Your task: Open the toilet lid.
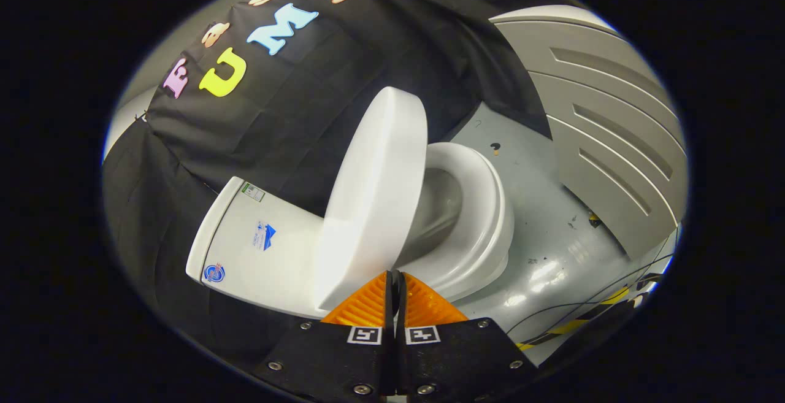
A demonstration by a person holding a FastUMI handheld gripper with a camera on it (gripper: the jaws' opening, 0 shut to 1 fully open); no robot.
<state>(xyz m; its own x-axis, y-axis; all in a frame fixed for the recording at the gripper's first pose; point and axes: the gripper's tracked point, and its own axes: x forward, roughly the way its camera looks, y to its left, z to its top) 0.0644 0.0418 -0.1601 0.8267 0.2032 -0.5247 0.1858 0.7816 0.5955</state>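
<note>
A white toilet stands against the black cloth wall, and the view is tilted so that it lies slantwise. Its lid (374,194) is lifted off the seat (487,219) and stands roughly halfway up, between the seat and the tank (257,243). The bowl (438,207) shows under the raised lid. My gripper (394,275) is shut, its fingers pressed together with nothing between them. The tips sit right at the lid's near rim, where lid and seat part; whether they touch it I cannot tell.
A grey ribbed panel (613,145) stands to the right of the toilet. The grey floor (546,219) beside the bowl carries thin black cables (582,303) and a strip of yellow and black tape (570,327). The black cloth wall (294,115) hangs behind the tank.
</note>
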